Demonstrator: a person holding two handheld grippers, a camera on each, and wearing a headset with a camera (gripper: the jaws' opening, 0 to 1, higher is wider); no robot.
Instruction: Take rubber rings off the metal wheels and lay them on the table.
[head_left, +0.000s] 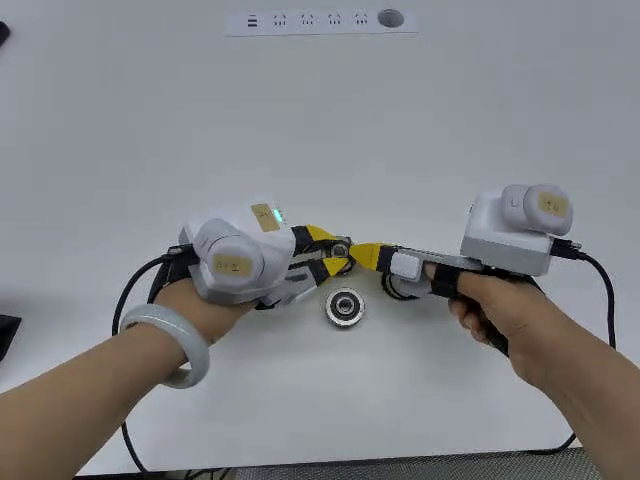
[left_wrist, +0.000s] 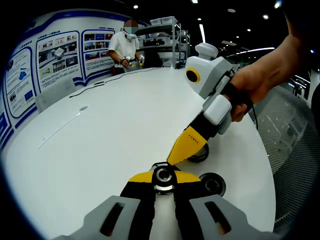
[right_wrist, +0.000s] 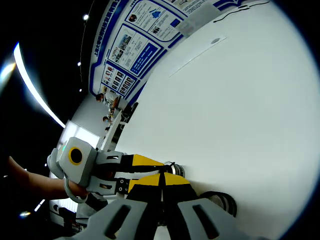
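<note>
My left gripper (head_left: 338, 250) (left_wrist: 164, 181) is shut on a small metal wheel (head_left: 341, 247) (left_wrist: 164, 174), held a little above the white table. My right gripper (head_left: 358, 253) (right_wrist: 161, 178) comes in from the right; its yellow jaws are closed, pinching the black rubber ring (right_wrist: 169, 165) at the wheel's rim. In the left gripper view the right gripper (left_wrist: 173, 158) points down onto the wheel's top edge. A second wheel (head_left: 344, 307) (left_wrist: 212, 184) with its black ring lies flat on the table just in front. A loose black ring (head_left: 392, 290) (right_wrist: 220, 200) lies under the right gripper.
A white power strip (head_left: 320, 20) lies at the table's far edge. Black cables trail from both grippers (head_left: 135, 290) (head_left: 600, 290). The table's near edge (head_left: 350, 465) runs close below my arms. A person (left_wrist: 125, 42) stands far behind the table.
</note>
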